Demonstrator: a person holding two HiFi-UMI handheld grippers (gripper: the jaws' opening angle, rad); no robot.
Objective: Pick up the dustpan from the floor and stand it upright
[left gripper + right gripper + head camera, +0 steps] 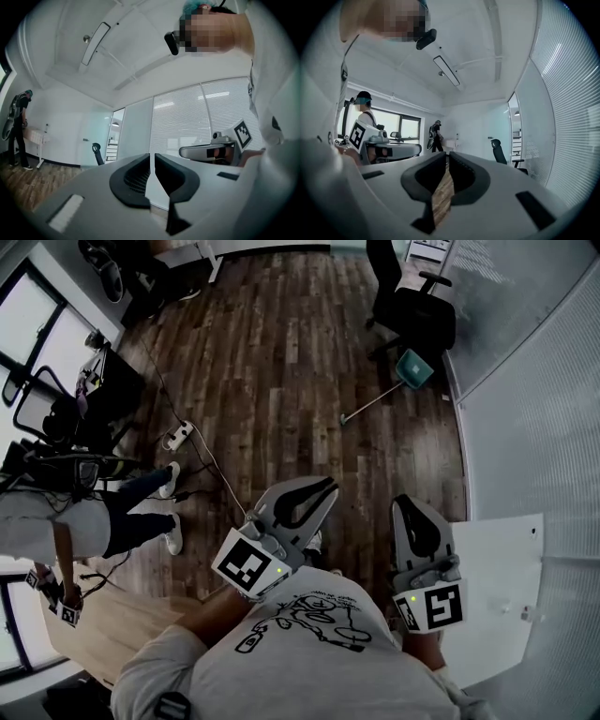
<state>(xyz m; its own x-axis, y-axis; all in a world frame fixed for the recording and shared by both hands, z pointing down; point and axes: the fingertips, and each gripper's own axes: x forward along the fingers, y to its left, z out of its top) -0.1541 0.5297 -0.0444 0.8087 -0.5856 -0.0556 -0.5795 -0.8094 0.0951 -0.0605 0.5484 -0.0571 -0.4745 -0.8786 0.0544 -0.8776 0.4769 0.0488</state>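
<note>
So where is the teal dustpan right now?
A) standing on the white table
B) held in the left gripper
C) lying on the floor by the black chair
C: the dustpan lies flat on the wood floor, right beside the black chair.

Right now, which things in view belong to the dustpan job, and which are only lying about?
For the job:
- teal dustpan, lying on the wooden floor with its long handle flat
- left gripper, shut, empty
- right gripper, shut, empty

Lying about:
- black office chair, beside the dustpan
- power strip
- person standing at the left
</note>
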